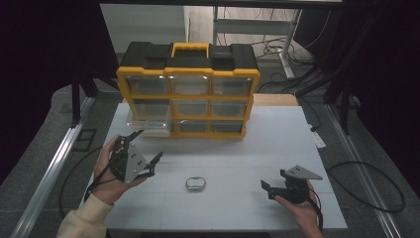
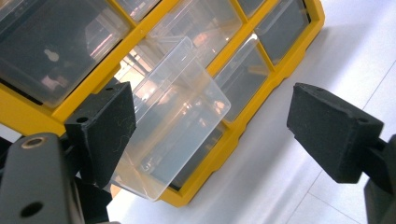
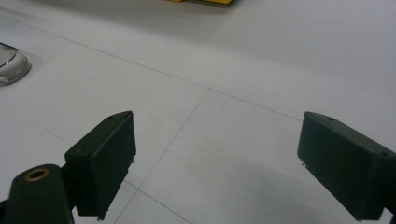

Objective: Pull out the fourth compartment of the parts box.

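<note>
Our left gripper (image 1: 146, 149) is wide open and holds nothing, so we could bump the pulled-out clear drawer (image 2: 175, 116) crooked.

No legible txt, labels, brands or nos. anywhere, incl. the yellow organizer (image 1: 188, 79) and table (image 1: 257, 148).

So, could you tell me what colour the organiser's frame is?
Yellow frame, clearest in the high view.
</note>
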The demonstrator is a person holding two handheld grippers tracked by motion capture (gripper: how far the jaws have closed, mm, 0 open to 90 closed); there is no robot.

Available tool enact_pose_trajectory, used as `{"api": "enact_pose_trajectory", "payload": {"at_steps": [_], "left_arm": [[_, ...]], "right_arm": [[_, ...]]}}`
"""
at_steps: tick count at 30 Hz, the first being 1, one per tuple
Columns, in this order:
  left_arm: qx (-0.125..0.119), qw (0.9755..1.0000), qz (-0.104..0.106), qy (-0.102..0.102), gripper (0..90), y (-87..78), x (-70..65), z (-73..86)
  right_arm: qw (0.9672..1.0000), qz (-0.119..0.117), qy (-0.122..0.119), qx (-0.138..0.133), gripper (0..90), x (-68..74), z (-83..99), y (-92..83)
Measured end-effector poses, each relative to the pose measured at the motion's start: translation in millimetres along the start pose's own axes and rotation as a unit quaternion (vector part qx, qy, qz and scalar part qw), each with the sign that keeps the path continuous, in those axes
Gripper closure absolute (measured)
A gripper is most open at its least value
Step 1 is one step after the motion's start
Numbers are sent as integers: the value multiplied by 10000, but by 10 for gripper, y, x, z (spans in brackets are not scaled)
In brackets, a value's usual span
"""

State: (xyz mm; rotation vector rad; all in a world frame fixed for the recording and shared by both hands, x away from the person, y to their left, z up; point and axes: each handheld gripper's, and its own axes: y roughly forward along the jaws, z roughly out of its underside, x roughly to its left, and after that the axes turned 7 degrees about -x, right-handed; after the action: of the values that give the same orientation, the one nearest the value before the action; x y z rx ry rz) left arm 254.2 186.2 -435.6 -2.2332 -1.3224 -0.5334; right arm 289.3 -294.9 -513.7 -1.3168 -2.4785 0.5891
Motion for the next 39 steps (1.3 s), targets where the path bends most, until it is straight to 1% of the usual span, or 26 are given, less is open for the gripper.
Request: {"api": "enact_pose_trajectory", "payload": {"at_steps": [3, 5, 6, 7, 8, 9, 12, 14, 15, 16, 18, 19, 22, 24, 25, 28, 30, 31, 34, 35, 36, 37, 39], "left_arm": [[-44, 9999, 57, -150, 155, -19, 1, 0], [-88, 9994, 160, -290, 156, -34, -4, -3], [-88, 9994, 160, -290, 156, -34, -4, -3], [-115, 9989, 251, -376, 156, -43, -6, -3], [-124, 9986, 293, -426, 156, -47, -7, -1], [-124, 9986, 293, -426, 156, -47, -7, -1], [-165, 9972, 412, -603, 156, -62, -3, 6], [-205, 9956, 511, -761, 157, -76, -4, 13], [-205, 9956, 511, -761, 157, -76, -4, 13], [-210, 9950, 543, -813, 157, -81, -4, 15], [-236, 9928, 653, -973, 157, -89, -7, 23], [-237, 9924, 678, -996, 157, -90, -6, 25], [-256, 9890, 815, -1209, 157, -91, -11, 47], [-251, 9886, 833, -1226, 158, -89, -12, 53], [-235, 9875, 888, -1280, 158, -80, -19, 66], [-206, 9870, 931, -1294, 158, -68, -30, 77], [-168, 9852, 1030, -1357, 159, -49, -48, 90], [-168, 9852, 1030, -1357, 159, -49, -48, 90], [-147, 9828, 1137, -1450, 159, -29, -65, 100], [-134, 9808, 1209, -1522, 159, -10, -75, 109], [-134, 9808, 1209, -1522, 160, -10, -75, 109], [-121, 9800, 1248, -1545, 160, 1, -79, 115], [-91, 9773, 1346, -1635, 160, 25, -90, 131]], "right_arm": [[10000, -5, -14, -3, 121, 6, 1, -4], [10000, 5, -2, -17, 121, 5, 1, -7], [10000, 5, -2, -17, 121, 5, 1, -7], [10000, 8, -1, -4, 121, 4, 2, -9], [10000, 8, -4, -4, 121, 5, 2, -9], [10000, 8, -4, -4, 121, 5, 2, -9], [10000, 5, -7, 3, 121, 7, 2, -8], [10000, 10, -13, 4, 121, 8, 2, -7], [10000, 11, -10, 3, 121, 8, 2, -7], [10000, 11, -10, 3, 121, 8, 2, -7], [10000, 14, -11, 3, 121, 8, 2, -8], [10000, 14, -12, 3, 121, 8, 3, -8], [10000, 11, -14, 4, 121, 8, 2, -9], [10000, 10, -16, 4, 121, 8, 2, -9], [10000, 7, -14, 7, 121, 6, 2, -9], [10000, 8, -16, 8, 121, 6, 2, -8], [10000, 7, -16, 8, 121, 6, 2, -8], [10000, 7, -15, 10, 121, 7, 2, -8], [10000, 4, -15, 11, 121, 6, 2, -8], [10000, 3, -14, 11, 120, 6, 2, -8], [10000, 3, -14, 11, 120, 6, 2, -8], [10000, 2, -16, 9, 121, 6, 2, -8], [10000, -3, -20, 9, 120, 7, 2, -8]]}}
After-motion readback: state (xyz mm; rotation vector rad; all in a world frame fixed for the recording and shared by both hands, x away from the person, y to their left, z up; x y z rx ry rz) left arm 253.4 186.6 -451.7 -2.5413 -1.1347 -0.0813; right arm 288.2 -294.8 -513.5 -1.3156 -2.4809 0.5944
